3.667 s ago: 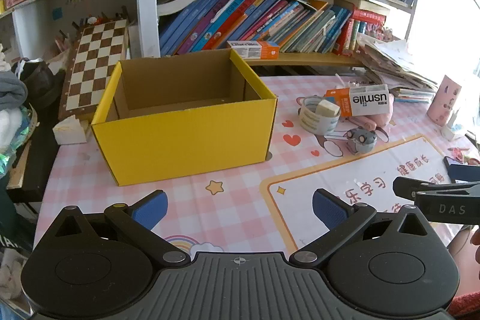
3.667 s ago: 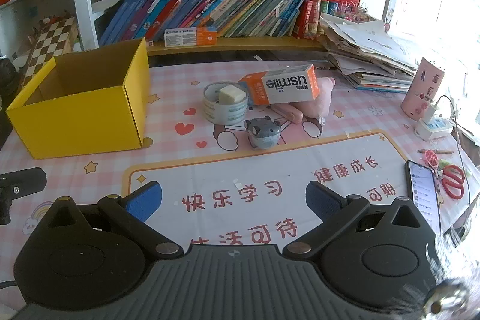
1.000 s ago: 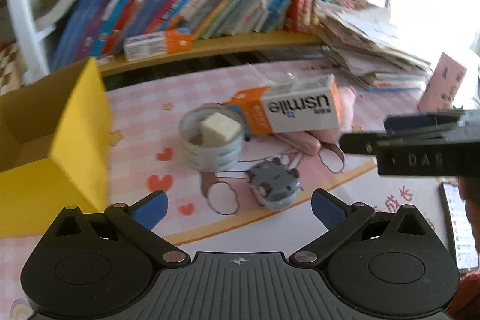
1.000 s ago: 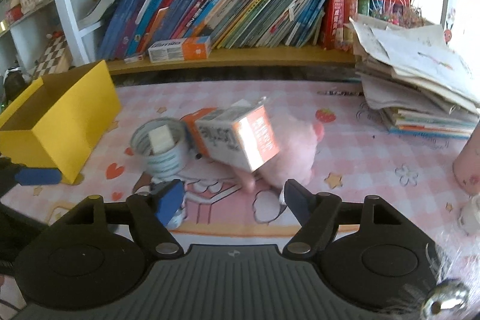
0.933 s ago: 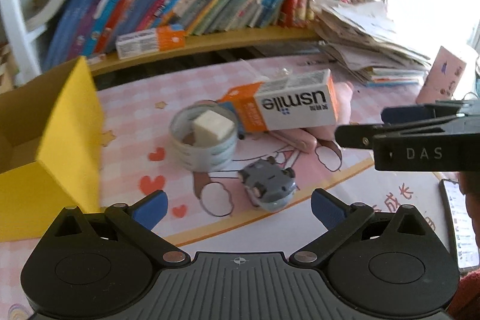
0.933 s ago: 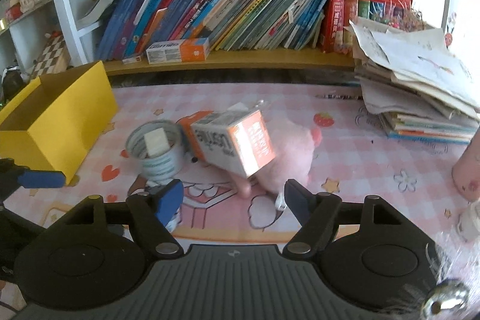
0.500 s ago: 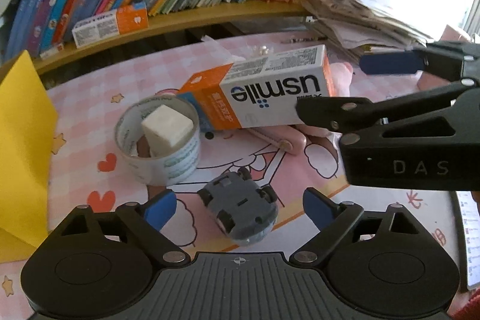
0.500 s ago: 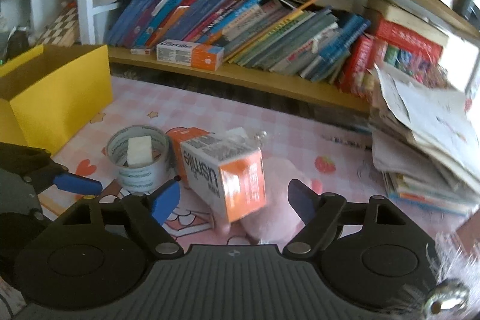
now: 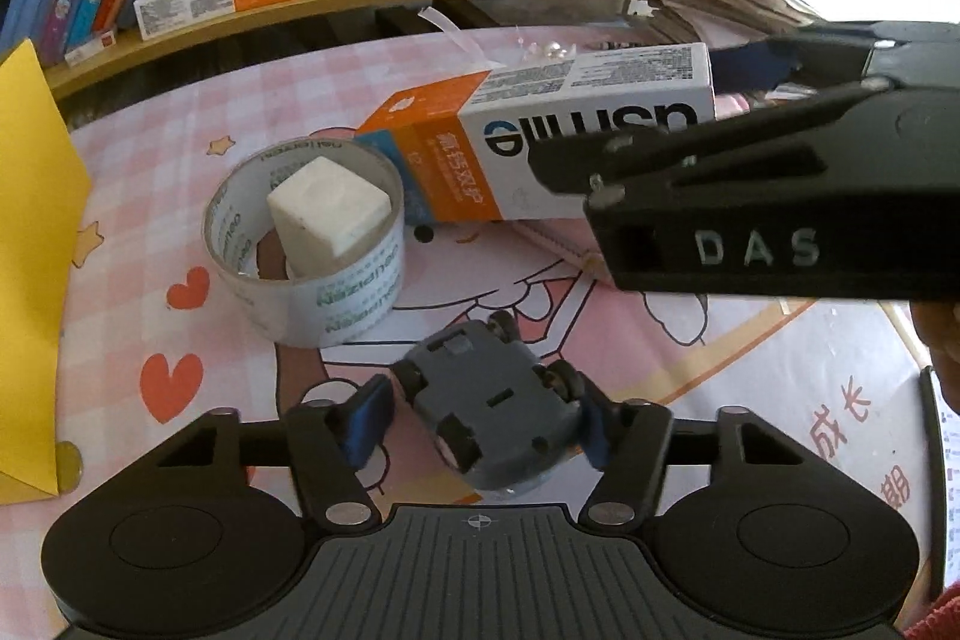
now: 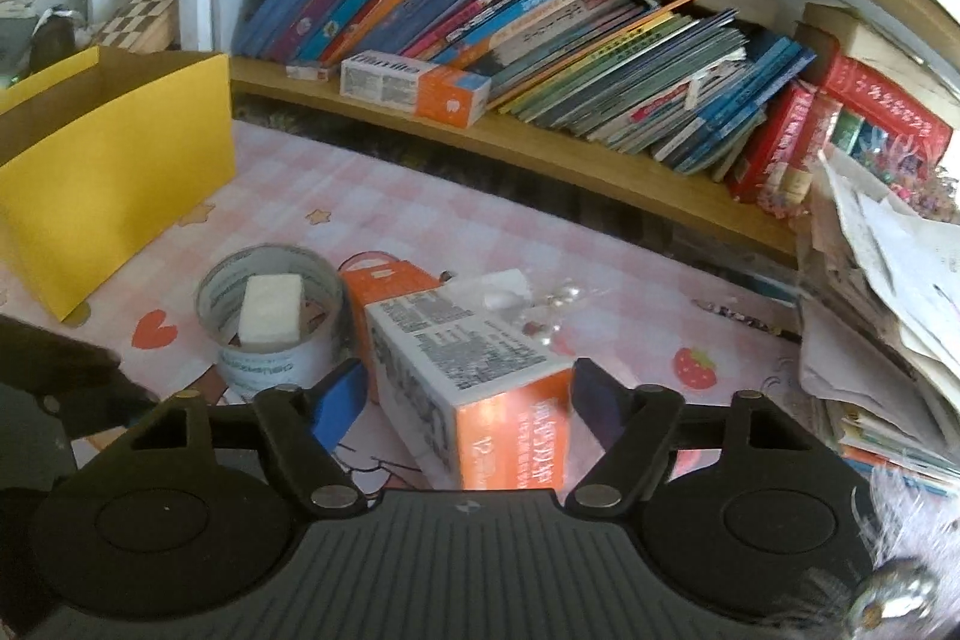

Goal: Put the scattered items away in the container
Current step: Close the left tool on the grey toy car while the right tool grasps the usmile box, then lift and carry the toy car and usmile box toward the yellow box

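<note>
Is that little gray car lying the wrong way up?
Yes. The gray toy car lies on its roof between the left gripper's open fingers, its wheels and flat underside facing up. Beside it, a white block sits oddly inside the tape roll.

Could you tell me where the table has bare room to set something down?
Bare mat lies between the yellow box and the tape roll, and behind the toothpaste box toward the shelf. It is crowded around the tape roll, toothpaste box and toy car, with the paper stack filling the right.
</note>
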`<control>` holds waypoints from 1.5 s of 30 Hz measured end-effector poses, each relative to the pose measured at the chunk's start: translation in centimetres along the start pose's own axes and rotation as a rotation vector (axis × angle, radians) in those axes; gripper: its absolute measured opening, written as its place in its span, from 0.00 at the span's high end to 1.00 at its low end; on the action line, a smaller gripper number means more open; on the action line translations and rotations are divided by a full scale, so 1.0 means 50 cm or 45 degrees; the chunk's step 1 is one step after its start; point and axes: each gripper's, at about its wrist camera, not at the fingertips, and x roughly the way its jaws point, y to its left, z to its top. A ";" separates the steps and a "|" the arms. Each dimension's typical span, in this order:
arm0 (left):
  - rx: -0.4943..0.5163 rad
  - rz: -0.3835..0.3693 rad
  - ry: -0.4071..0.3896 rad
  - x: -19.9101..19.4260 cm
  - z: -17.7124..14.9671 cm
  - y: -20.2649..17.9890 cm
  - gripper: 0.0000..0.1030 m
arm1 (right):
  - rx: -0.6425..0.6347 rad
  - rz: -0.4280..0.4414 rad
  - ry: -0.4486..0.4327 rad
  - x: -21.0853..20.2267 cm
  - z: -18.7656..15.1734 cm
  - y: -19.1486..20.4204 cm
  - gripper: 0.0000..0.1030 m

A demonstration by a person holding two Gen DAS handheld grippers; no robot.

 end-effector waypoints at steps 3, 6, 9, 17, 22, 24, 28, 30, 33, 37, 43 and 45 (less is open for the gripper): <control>-0.008 -0.005 0.003 0.001 -0.003 0.005 0.48 | 0.004 0.036 0.030 0.002 -0.009 0.002 0.55; -0.013 -0.002 0.006 -0.004 -0.007 0.008 0.48 | 0.012 0.080 0.051 -0.003 -0.019 0.008 0.58; -0.028 -0.003 0.013 -0.015 -0.009 0.015 0.48 | 0.044 0.114 0.056 -0.016 -0.020 0.012 0.62; -0.065 0.013 -0.032 -0.087 -0.028 0.052 0.48 | 0.144 0.176 0.103 -0.052 -0.033 0.013 0.63; -0.136 0.049 -0.055 -0.128 -0.059 0.080 0.48 | 0.130 0.192 0.197 -0.065 -0.067 0.036 0.64; -0.162 0.061 -0.064 -0.138 -0.068 0.090 0.48 | 0.126 0.198 0.235 -0.067 -0.080 0.045 0.64; -0.203 0.078 -0.080 -0.153 -0.079 0.102 0.48 | 0.120 0.190 0.291 -0.053 -0.092 0.056 0.62; -0.209 0.081 -0.092 -0.160 -0.082 0.103 0.48 | 0.089 0.168 0.277 -0.043 -0.086 0.062 0.60; -0.222 0.084 -0.112 -0.171 -0.086 0.104 0.48 | 0.031 0.133 0.245 -0.028 -0.074 0.074 0.58; -0.241 0.092 -0.131 -0.182 -0.091 0.107 0.48 | -0.035 0.122 0.247 0.001 -0.061 0.086 0.58; -0.267 0.089 -0.141 -0.192 -0.100 0.110 0.48 | 0.011 0.147 0.269 0.007 -0.063 0.072 0.63; -0.265 0.081 -0.147 -0.196 -0.100 0.108 0.48 | 0.043 0.156 0.264 -0.005 -0.064 0.067 0.63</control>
